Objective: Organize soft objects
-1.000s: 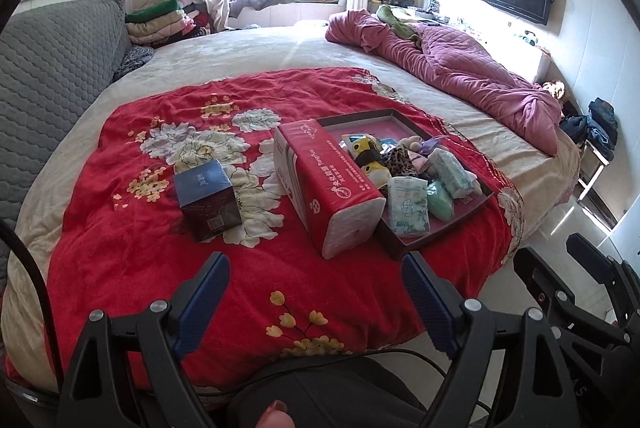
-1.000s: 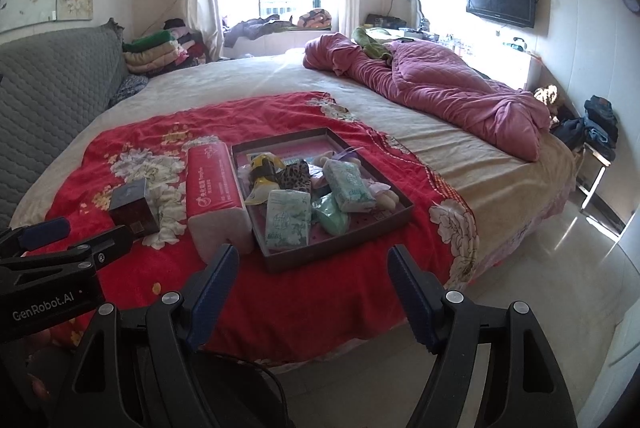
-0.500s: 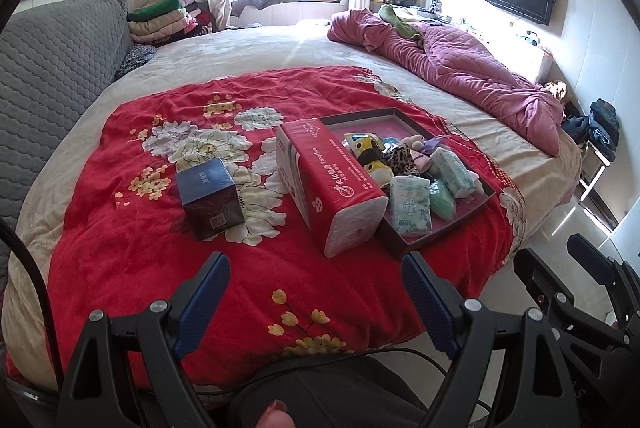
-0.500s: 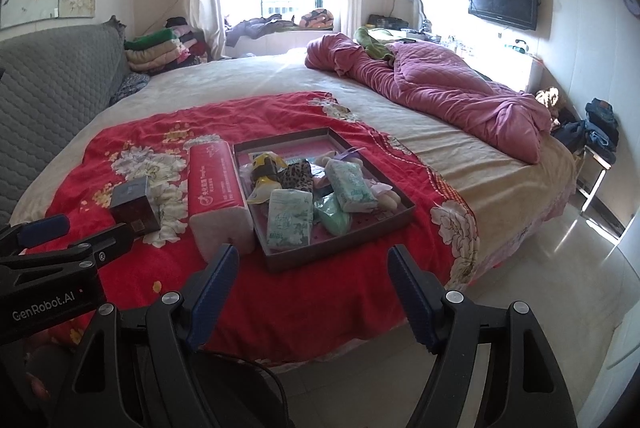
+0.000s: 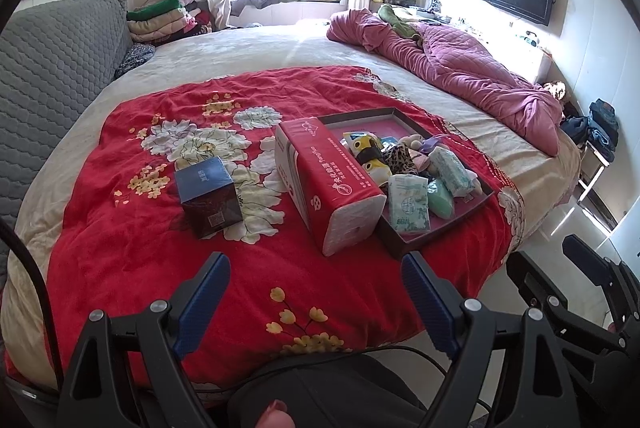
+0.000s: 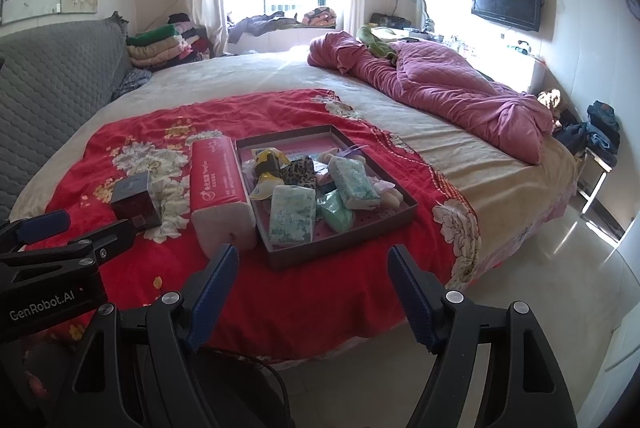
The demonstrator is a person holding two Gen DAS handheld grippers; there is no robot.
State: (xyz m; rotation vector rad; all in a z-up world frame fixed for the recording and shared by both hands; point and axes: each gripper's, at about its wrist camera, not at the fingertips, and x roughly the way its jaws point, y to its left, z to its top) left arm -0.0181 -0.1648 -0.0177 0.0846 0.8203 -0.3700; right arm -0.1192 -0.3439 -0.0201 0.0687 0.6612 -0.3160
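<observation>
On the red floral blanket [image 5: 132, 248] lies a shallow dark tray [image 5: 394, 116] [image 6: 348, 246] holding several soft items: tissue packs [image 5: 408, 202] [image 6: 292, 214], a green pouch [image 5: 440, 196], a leopard-print piece [image 6: 300, 170] and a yellow-black toy [image 5: 366, 152]. A long red tissue pack [image 5: 324, 180] [image 6: 218, 180] lies against the tray's left side. Left of that pack stands a dark blue box [image 5: 208, 194] [image 6: 136, 198]. My left gripper [image 5: 316, 292] hangs open near the bed's edge, nothing between its fingers. My right gripper [image 6: 312, 284] is open too, short of the tray.
A crumpled pink quilt [image 6: 440, 88] lies on the bed's right side. A grey padded headboard [image 5: 52, 68] runs along the left, with folded clothes [image 5: 160, 20] behind. Tiled floor [image 6: 560, 268] and a chair with clothes [image 6: 600, 140] are on the right.
</observation>
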